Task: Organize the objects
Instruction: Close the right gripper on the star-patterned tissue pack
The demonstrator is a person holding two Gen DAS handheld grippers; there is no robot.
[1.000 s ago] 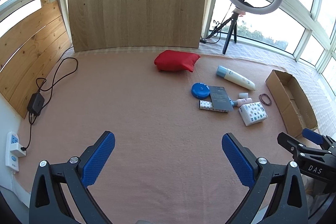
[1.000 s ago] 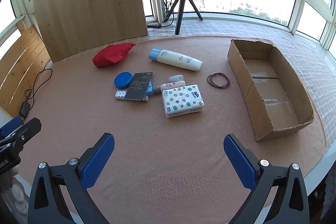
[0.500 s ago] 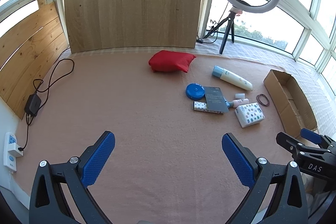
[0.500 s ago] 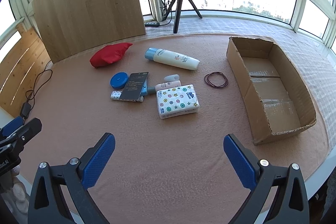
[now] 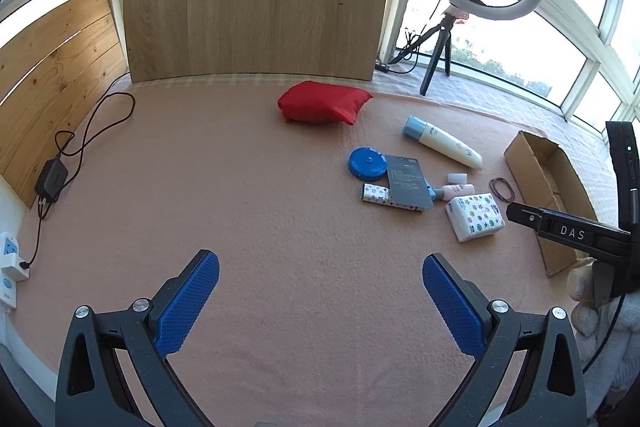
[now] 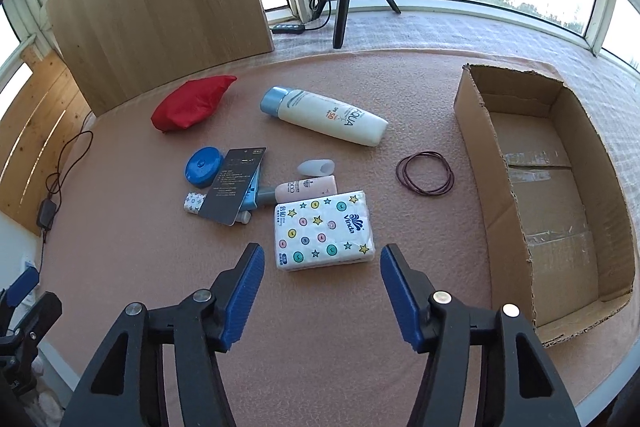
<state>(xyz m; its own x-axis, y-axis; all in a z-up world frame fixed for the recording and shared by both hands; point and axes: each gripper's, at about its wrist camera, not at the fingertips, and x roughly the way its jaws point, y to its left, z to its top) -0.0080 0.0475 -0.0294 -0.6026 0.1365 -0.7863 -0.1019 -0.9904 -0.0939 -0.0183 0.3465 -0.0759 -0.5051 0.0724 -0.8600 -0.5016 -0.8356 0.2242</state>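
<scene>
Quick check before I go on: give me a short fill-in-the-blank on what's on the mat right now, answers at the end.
1. The cardboard box holds ____ objects so far.
2. The right gripper is open, and the thing nearest in front of its fingers is the ____ pack.
3. The sunscreen bottle lies on its side and has a ____ cap.
4. The dark card rests partly on the round ____ case.

Answers: no; tissue; blue; blue
</scene>
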